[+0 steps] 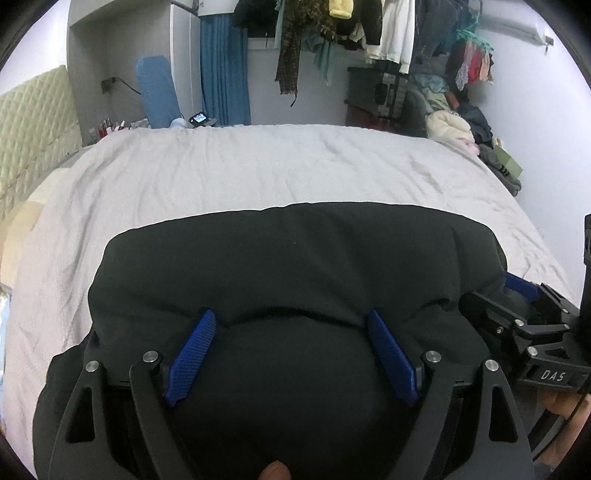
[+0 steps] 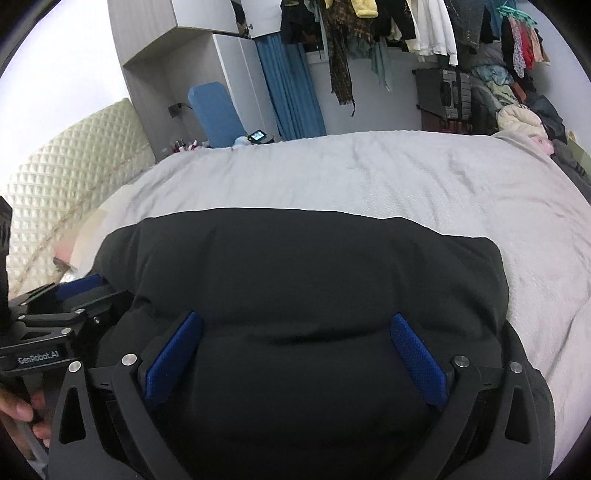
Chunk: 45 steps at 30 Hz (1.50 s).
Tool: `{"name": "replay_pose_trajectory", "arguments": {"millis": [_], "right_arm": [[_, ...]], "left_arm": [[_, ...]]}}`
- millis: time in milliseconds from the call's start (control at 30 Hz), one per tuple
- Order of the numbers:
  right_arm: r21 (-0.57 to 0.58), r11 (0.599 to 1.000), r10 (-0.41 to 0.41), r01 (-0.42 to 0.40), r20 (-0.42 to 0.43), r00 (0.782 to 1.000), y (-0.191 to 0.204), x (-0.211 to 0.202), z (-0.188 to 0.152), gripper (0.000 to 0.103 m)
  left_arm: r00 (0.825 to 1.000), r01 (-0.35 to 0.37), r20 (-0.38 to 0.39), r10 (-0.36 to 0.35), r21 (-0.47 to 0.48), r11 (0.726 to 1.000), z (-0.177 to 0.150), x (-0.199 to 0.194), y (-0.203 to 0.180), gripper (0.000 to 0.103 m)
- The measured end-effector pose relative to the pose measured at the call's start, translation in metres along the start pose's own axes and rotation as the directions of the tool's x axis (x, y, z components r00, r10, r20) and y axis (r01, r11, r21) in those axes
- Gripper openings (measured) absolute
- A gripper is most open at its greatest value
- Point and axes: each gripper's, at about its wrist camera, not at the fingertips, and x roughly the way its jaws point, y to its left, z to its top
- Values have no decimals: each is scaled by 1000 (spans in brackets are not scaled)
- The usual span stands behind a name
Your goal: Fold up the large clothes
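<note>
- A black garment (image 1: 295, 266) is spread on the bed (image 1: 258, 166), bunched up near the front edge.
- The left gripper (image 1: 291, 317) is held wide open over the fabric, nothing clamped.
- The right gripper (image 2: 295, 321) is splayed open too, just beside it.

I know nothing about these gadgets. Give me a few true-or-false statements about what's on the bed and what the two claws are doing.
1. The black garment lies on a grey bedsheet. True.
2. The left gripper is clamped shut. False: its blue fingers stand wide apart over the cloth.
3. The right gripper is open. True.
4. The garment hangs from a rack. False: it rests on the bed.
5. Clothes hang along the far wall. True.
</note>
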Motion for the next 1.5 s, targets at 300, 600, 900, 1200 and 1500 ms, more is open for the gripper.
{"name": "replay_pose_trajectory", "arguments": {"millis": [300,600,900,1200,1500], "right_arm": [[24,999,35,-35,-31,999,-12,36,10,103],[14,999,35,-35,-31,999,-11,40,6,103],[29,997,71,-71,-13,997,-24,9,9,103],[110,994,10,-13,32,999,-83,-45,8,103],[346,938,27,20,-129,991,-162,-42,-25,103]], "left_arm": [[1000,11,-20,-12,-47,999,14,39,19,91],[1000,14,-26,-16,-48,999,12,45,19,92],[1000,12,-8,-13,-85,996,11,15,43,92],[998,-43,29,51,-240,970,-22,-42,130,91],[995,-76,-90,48,-335,939,-53,-30,171,90]]}}
